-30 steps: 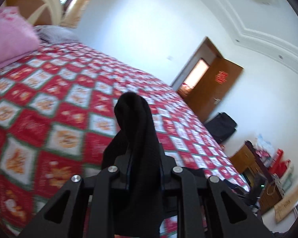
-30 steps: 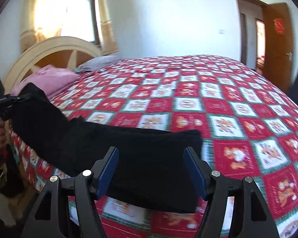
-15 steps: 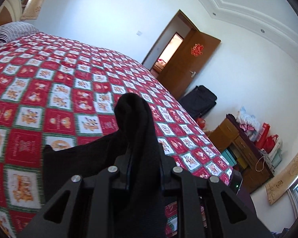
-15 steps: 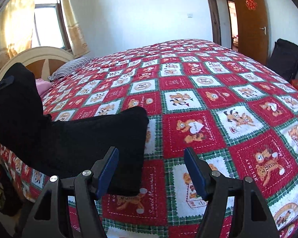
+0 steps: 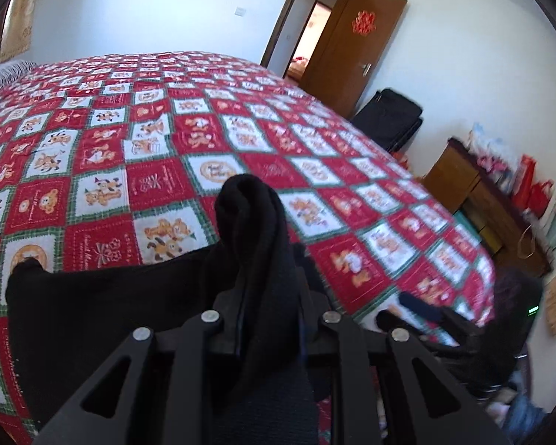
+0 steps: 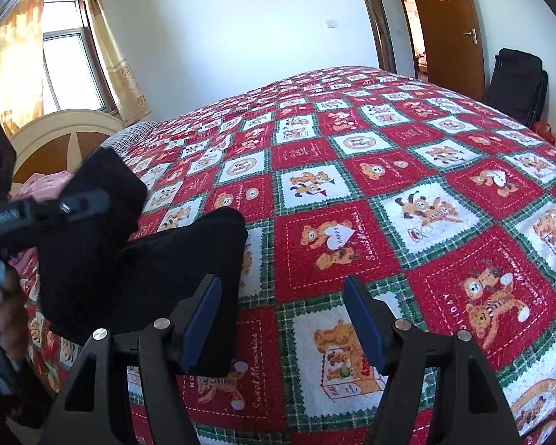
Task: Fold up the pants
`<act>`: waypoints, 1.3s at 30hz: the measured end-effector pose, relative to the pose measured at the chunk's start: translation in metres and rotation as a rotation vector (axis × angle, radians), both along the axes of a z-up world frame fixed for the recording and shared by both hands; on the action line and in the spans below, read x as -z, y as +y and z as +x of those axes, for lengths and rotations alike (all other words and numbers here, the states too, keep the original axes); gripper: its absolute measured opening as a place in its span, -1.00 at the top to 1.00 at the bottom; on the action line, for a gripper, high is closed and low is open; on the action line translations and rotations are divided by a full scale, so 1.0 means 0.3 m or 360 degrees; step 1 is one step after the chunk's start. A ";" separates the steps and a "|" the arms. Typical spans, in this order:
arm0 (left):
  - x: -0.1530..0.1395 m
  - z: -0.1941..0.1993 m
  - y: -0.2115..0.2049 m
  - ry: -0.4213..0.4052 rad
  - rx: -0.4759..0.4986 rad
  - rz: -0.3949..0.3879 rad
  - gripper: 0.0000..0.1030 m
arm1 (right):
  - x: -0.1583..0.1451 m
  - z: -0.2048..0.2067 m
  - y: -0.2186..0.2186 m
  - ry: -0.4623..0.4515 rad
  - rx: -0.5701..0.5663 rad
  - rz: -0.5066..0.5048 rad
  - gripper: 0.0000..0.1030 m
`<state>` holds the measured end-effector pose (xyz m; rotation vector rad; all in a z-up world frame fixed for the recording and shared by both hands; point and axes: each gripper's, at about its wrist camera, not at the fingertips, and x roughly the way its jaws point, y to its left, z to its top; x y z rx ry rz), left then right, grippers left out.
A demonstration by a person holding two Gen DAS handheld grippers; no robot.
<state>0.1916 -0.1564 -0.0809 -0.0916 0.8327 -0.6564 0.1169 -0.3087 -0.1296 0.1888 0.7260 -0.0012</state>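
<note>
Left wrist view: we hold the left gripper [image 5: 267,278] clamped on a bunched fold of the black pants [image 5: 92,307], lifted above the near edge of the bed quilt [image 5: 315,141]. Remaining cloth lies flat on the quilt, near left. Right wrist view: our right gripper [image 6: 281,319] has its jaws apart, nothing between the blue pads [image 6: 363,326]; the folded pants edge lies just beside its left finger. Far right, a brown door [image 6: 448,26]; far left, a window [image 6: 66,66].

Right gripper [image 6: 281,319]: black angular frame, 4 silver screws, 2 fingers [image 6: 363,322] with blue pads.
</note>
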 end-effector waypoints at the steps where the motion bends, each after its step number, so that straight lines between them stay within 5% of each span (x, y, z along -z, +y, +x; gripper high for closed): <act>1: 0.029 -0.006 -0.025 -0.0001 0.0005 0.0040 0.56 | 0.004 0.003 -0.003 0.0006 0.0004 0.0009 -0.35; 3: 0.062 -0.010 -0.054 0.0030 0.0017 0.0045 0.53 | 0.009 0.006 -0.005 0.0010 0.0011 0.0007 -0.35; 7: 0.050 -0.042 -0.078 0.0013 0.0050 -0.0041 0.10 | 0.014 0.016 -0.013 0.0000 -0.0015 0.0048 -0.36; 12: -0.034 -0.131 -0.024 -0.0159 0.0039 -0.0136 -0.38 | 0.014 0.024 -0.036 -0.0018 -0.0032 0.0159 -0.36; 16: -0.057 -0.170 0.089 -0.0306 -0.0124 -0.0112 -0.82 | 0.002 0.017 -0.030 -0.0062 -0.0081 0.0228 -0.38; 20: 0.004 -0.161 0.207 -0.0422 -0.0365 0.0134 -0.87 | -0.007 0.016 0.004 -0.0073 -0.0196 0.0302 -0.39; 26: 0.085 -0.098 0.354 -0.0276 -0.0569 0.0100 -0.87 | -0.012 0.085 0.047 0.0069 -0.0180 0.0469 -0.39; 31: 0.124 -0.090 0.368 -0.0231 -0.0569 0.0127 -0.88 | 0.018 0.155 0.101 0.0182 -0.0175 0.0473 -0.39; 32: 0.133 -0.089 0.363 -0.0224 -0.0556 0.0134 -0.88 | 0.026 0.160 0.109 0.0199 -0.0184 0.0469 -0.35; 34: 0.149 -0.093 0.361 -0.0217 -0.0552 0.0150 -0.90 | 0.040 0.160 0.134 0.0258 -0.0201 0.0331 0.35; 35: 0.155 -0.093 0.361 -0.0212 -0.0547 0.0152 -0.90 | 0.042 0.156 0.132 0.0268 -0.0188 0.0279 0.51; 39: 0.175 -0.093 0.361 -0.0192 -0.0549 0.0173 -0.97 | 0.052 0.140 0.084 0.0278 -0.0188 0.0301 0.69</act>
